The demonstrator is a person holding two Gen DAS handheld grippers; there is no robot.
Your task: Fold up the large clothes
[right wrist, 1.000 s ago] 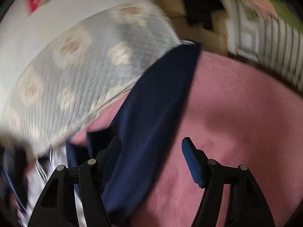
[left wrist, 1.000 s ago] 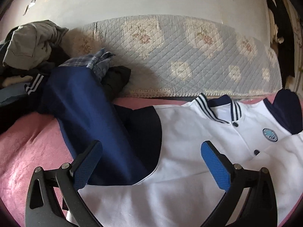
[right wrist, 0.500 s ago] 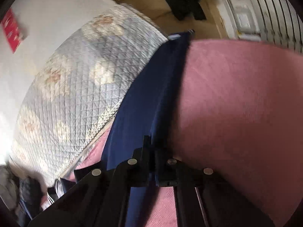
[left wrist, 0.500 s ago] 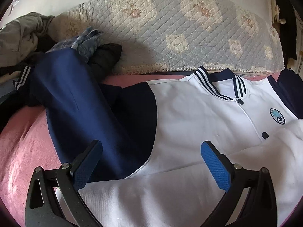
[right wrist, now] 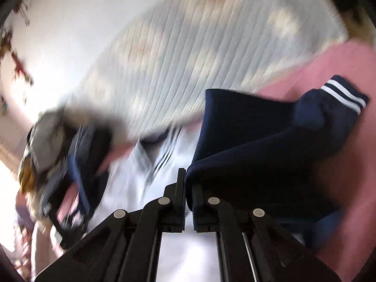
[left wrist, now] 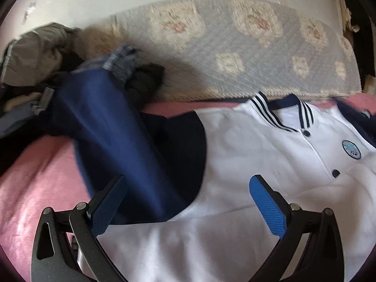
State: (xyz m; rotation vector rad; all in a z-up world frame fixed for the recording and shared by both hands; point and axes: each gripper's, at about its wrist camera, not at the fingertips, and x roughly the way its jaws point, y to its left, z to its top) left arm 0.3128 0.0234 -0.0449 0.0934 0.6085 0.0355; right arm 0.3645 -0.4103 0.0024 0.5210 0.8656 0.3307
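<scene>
A white jacket (left wrist: 253, 155) with navy sleeves, a striped collar and a round badge lies flat on the pink bed cover (left wrist: 35, 171). Its left navy sleeve (left wrist: 112, 136) stretches up and left. My left gripper (left wrist: 185, 202) is open and empty, hovering over the jacket's lower body. My right gripper (right wrist: 188, 188) is shut on the other navy sleeve (right wrist: 258, 145), lifted and folded over toward the white body (right wrist: 131, 178); its striped cuff (right wrist: 343, 96) hangs at the right.
A quilted grey floral bedspread (left wrist: 235, 54) runs along the wall behind the bed. A heap of other clothes (left wrist: 40, 54) lies at the back left. The right wrist view is blurred by motion.
My right gripper closed on the navy sleeve and has swung it up and left over the jacket. My left gripper stays open and has shifted only slightly.
</scene>
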